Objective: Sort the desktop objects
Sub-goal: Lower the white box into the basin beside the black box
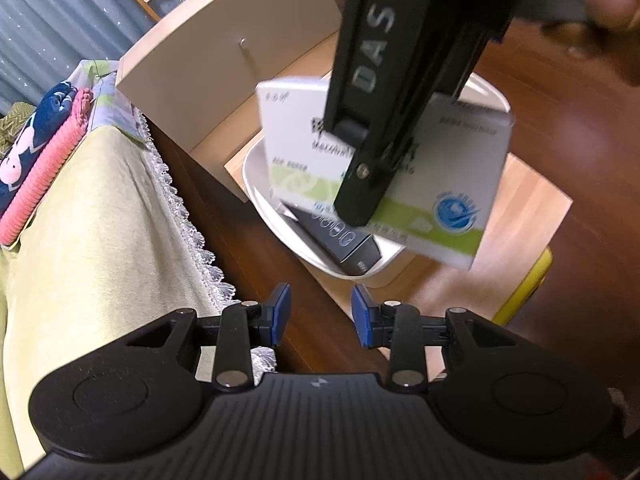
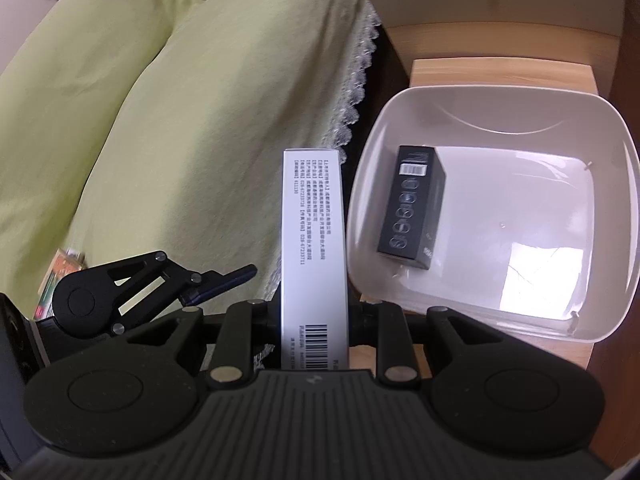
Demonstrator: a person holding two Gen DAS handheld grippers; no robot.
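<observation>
My right gripper (image 2: 314,316) is shut on a white box (image 2: 312,240) with printed text and a barcode, held edge-on. The left wrist view shows that same white and green box (image 1: 440,184) tilted above the white bin (image 1: 256,184), clamped by the right gripper (image 1: 360,200). A black box (image 1: 340,240) lies inside the bin. In the right wrist view the black box (image 2: 412,208) rests at the left of the white bin (image 2: 500,100), while the held box hangs just left of its rim. My left gripper (image 1: 320,314) is open and holds nothing, near the bin's front.
The bin stands on a light wooden board (image 1: 520,208) over a dark wood surface. A yellow object (image 1: 524,296) lies at the board's right edge. A green cloth with a lace hem (image 1: 100,220) spreads left. A pale cabinet panel (image 1: 224,60) rises behind.
</observation>
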